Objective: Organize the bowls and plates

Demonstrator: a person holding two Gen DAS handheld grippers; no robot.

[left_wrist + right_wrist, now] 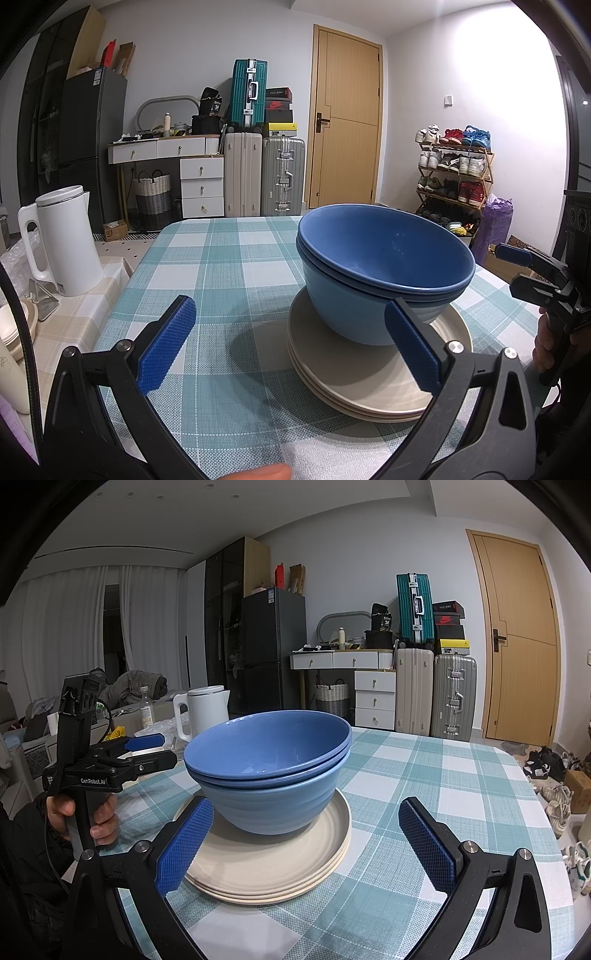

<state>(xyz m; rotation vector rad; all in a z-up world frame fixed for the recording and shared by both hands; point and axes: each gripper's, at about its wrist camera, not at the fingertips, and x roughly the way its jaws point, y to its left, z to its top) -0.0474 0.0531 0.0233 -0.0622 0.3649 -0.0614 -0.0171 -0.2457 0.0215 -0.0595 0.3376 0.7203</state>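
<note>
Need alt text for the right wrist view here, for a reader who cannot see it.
Two nested blue bowls sit on a stack of cream plates on a teal checked tablecloth. The open right gripper holds nothing in the foreground; at left a hand holds the left gripper.

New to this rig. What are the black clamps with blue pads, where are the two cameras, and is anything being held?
No robot: a person holds a handheld two-finger gripper in each hand, each with a fisheye camera looking along its fingers. The left view shows the left gripper open; the right view shows the right gripper open. Neither holds anything. On the teal checked tablecloth sit nested blue bowls on a stack of cream plates. A white electric kettle stands on a surface alongside.
</note>
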